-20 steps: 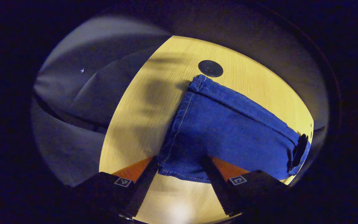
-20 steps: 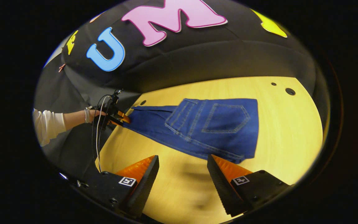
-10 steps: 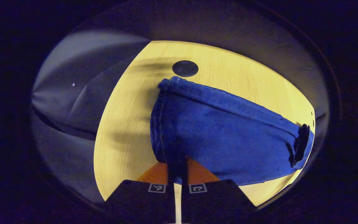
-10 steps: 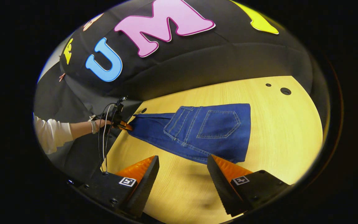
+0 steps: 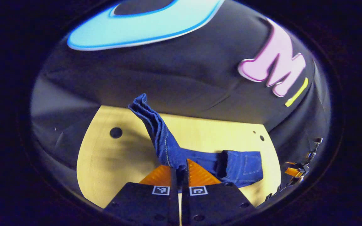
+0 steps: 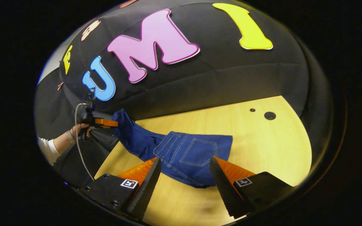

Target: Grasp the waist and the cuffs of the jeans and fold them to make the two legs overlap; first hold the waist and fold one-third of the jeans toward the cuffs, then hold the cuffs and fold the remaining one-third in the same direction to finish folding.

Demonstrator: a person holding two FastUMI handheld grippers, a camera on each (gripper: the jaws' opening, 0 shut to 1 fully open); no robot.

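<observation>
The desk point(image 6: 262, 147) is the biggest thing here. It is yellow wood, and a black cloth wall point(image 6: 200, 78) stands behind it.

The jeans point(image 6: 187, 157) lie on the desk, near its middle. They are blue. The waist part with the back pocket point(image 6: 200, 152) lies flat on the wood. The leg part goes up off the desk toward its left end, like a slide. In the left gripper view the jeans point(image 5: 174, 153) rise from the desk, and the cuffs point(image 5: 140, 105) stick up high in front of the wall.

The left claw point(image 5: 178, 174) is clenched on the leg of the jeans. Its two fingers press together with the blue cloth squeezed between them. In the right gripper view this left claw point(image 6: 113, 123) is off past the left end of the desk, up in the air, holding the leg. A hand point(image 6: 79, 130) with a white sleeve point(image 6: 49, 150) holds it, and a thin cable point(image 6: 80, 150) hangs down from it.

The right claw point(image 6: 184, 171) is released. Its fingers stand wide apart above the front edge of the desk, near the waist part of the jeans, with nothing in them. I cannot tell if they touch the cloth.

Two small round holes point(image 6: 269, 115) are in the desk, well apart from the jeans, near the far right corner. Another hole point(image 5: 116, 132) is near the desk's left end.
</observation>
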